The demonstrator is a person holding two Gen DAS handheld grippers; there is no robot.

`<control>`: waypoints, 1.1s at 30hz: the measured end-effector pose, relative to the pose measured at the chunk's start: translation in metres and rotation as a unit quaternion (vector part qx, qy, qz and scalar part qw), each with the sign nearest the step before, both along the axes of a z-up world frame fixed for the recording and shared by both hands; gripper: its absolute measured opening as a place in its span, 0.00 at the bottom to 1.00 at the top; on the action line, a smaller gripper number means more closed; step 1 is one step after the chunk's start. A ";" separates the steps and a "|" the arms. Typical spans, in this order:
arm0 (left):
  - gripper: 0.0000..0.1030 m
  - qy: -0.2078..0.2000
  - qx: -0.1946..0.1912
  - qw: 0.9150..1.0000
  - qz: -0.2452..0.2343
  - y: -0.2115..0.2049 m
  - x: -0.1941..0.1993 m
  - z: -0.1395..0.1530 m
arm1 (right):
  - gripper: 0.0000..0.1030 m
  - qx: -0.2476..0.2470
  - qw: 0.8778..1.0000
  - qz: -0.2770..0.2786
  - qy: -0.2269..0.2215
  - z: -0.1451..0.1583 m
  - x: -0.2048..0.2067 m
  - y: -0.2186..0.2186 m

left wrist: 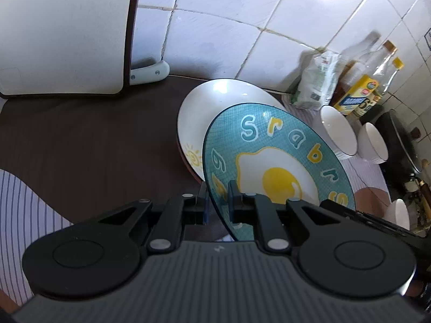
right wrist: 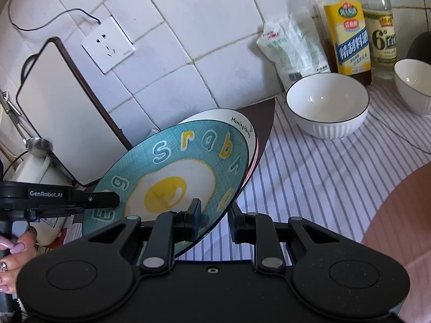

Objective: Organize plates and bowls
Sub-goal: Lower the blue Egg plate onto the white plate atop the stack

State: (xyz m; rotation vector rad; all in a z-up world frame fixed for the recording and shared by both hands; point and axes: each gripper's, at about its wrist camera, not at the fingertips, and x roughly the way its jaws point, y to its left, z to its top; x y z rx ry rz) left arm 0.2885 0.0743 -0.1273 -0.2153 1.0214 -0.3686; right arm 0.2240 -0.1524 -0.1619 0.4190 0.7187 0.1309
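Observation:
A teal plate [left wrist: 280, 158] with a fried-egg picture and letters is held tilted above a white plate [left wrist: 212, 107] that lies on a dark round board [left wrist: 94, 140]. My left gripper [left wrist: 218, 202] is shut on the teal plate's near rim. My right gripper [right wrist: 214, 212] is shut on the opposite rim of the same teal plate [right wrist: 172, 177]. The white plate [right wrist: 242, 123] shows behind it, marked "Morning Honey". White ribbed bowls [right wrist: 327, 105] [right wrist: 414, 86] stand on the striped cloth to the right.
A white cutting board [right wrist: 64, 113] leans on the tiled wall at the left. Sauce bottles [right wrist: 347, 35] and a white bag [right wrist: 291, 51] stand at the back. A black pan [left wrist: 404, 142] sits far right. The left gripper's body [right wrist: 54, 196] and the hand holding it show at the left.

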 end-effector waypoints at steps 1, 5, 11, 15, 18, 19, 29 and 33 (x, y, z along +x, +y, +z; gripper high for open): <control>0.11 0.001 0.000 1.000 0.000 0.001 0.003 -0.003 | 0.25 0.002 1.000 -0.001 0.004 -0.003 0.004 0.000; 0.11 0.018 -0.007 1.000 0.012 0.004 0.017 -0.015 | 0.26 0.013 1.000 -0.009 0.016 -0.011 0.018 -0.001; 0.11 0.019 0.000 1.000 0.018 0.004 0.032 -0.023 | 0.25 0.006 0.999 -0.004 0.034 -0.014 0.042 0.002; 0.11 0.020 0.003 1.000 0.021 0.004 0.039 -0.026 | 0.25 -0.008 0.999 -0.002 0.042 -0.015 0.054 0.005; 0.12 0.025 0.002 0.999 0.020 0.004 0.043 -0.028 | 0.26 -0.020 0.999 0.001 0.048 -0.014 0.060 0.006; 0.12 0.026 0.002 0.999 0.020 0.004 0.044 -0.029 | 0.26 -0.022 0.999 0.001 0.050 -0.013 0.060 0.005; 0.13 0.047 0.003 0.998 0.031 0.001 0.047 -0.032 | 0.26 -0.053 0.997 0.001 0.064 -0.010 0.072 0.009; 0.14 0.059 0.009 0.998 0.028 -0.002 0.047 -0.033 | 0.29 -0.084 0.994 -0.003 0.073 -0.010 0.072 0.017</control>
